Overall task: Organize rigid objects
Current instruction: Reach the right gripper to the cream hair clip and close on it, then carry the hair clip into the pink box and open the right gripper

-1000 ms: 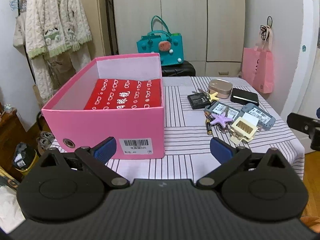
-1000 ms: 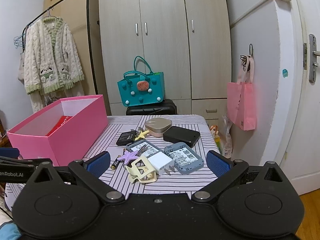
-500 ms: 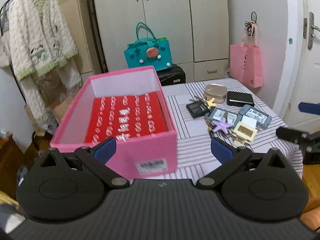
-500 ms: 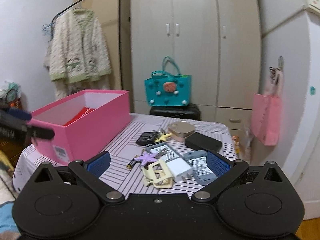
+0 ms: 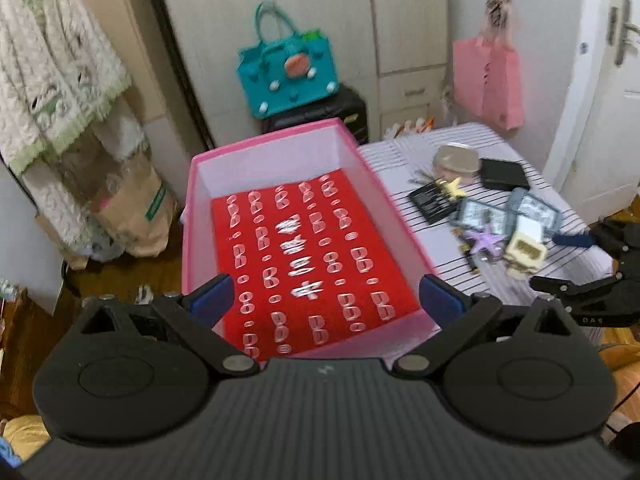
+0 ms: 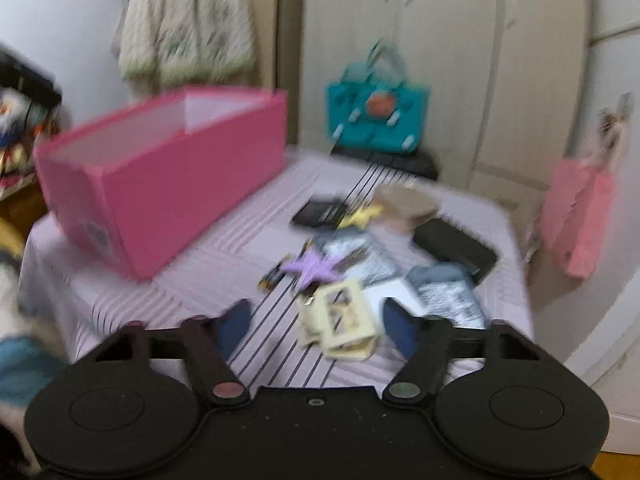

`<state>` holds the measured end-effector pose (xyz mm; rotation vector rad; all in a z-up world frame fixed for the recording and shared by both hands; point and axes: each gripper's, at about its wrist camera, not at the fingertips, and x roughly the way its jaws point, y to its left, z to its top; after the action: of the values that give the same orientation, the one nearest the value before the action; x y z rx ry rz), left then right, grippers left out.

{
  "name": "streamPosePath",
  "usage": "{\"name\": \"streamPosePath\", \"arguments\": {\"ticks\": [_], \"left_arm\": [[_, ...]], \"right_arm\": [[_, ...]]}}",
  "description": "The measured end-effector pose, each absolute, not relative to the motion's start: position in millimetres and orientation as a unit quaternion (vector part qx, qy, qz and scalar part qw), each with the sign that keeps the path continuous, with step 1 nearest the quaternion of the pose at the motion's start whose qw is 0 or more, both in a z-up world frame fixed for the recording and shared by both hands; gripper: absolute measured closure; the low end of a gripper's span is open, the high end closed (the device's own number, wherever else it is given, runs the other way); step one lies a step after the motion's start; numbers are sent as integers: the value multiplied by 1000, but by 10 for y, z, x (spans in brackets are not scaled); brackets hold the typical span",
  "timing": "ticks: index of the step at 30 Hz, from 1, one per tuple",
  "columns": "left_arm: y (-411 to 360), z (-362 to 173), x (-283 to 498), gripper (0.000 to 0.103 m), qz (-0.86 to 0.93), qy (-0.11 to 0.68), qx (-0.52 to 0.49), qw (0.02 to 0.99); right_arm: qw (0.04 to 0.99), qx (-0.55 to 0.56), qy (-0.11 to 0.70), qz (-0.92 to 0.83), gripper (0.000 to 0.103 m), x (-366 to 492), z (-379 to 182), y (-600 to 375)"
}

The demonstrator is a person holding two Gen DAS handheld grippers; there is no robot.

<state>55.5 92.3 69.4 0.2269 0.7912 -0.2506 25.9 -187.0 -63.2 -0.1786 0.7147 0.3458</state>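
Striped tbl (image 6: 192,280): R gripper (image 6: 316,326) over clutter

Rigid oddments, loose on striped tablecloth (image 5: 404,168), beside open pink box (image 5: 376,176).
Cluster: purple starfish (image 5: 485,241), cream plug adapter (image 5: 524,250), two grey label-faced packs, flat black case (image 5: 503,174), tan oval tin (image 5: 457,159), battery; box holds red patterned sheet (image 5: 304,260).

The pink box (image 6: 160,184) stands as a tall wall on the left of the bench (image 6: 208,280). Bare striped cloth lies between it and the clutter (image 6: 360,264), which crowds the right side.
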Motion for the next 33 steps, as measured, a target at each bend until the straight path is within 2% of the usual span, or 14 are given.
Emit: {"name": "streamPosePath", "arguments": {"ticks": [6,8,13,15,18,21,22,23,24,26,28,33], "left_arm": [[1164,703,1043,6,-89,407,149,897],[1256,658,1196,17,-80,423,154,889],[1454,452,1488,29,-62,452,162,875],[1533,363,1591,30,-55,462,158,871],[1619,237,1708,30,-39,464,163,870],[1700,119,1804,30,-34,473,167,864],[1724,91,1828,34,-33,475,164,864],[1741,72,1843,47,-31,476,163,864],[1756,47,1851,56,-30,478,164,862],[1776,36,1853,84,-42,486,153,859],[1780,18,1849,90,-58,499,137,854],[1692,-14,1819,96,-58,493,148,856]], "right_arm": [[909,-137,365,147,47,457,-641,-1808],[899,-150,382,149,47,549,-677,-1797],[893,-152,399,143,45,688,-742,-1774],[894,-147,399,138,44,721,-749,-1754],[894,-139,403,141,52,743,-715,-1722],[892,-110,416,140,52,816,-667,-1772],[894,-92,416,140,52,842,-646,-1805],[896,-72,415,142,52,870,-605,-1845],[898,-59,412,142,52,898,-555,-1873],[903,-46,402,144,52,944,-447,-1900],[905,-36,394,155,52,995,-340,-1902],[911,-25,367,185,52,1136,-56,-1785]]}}
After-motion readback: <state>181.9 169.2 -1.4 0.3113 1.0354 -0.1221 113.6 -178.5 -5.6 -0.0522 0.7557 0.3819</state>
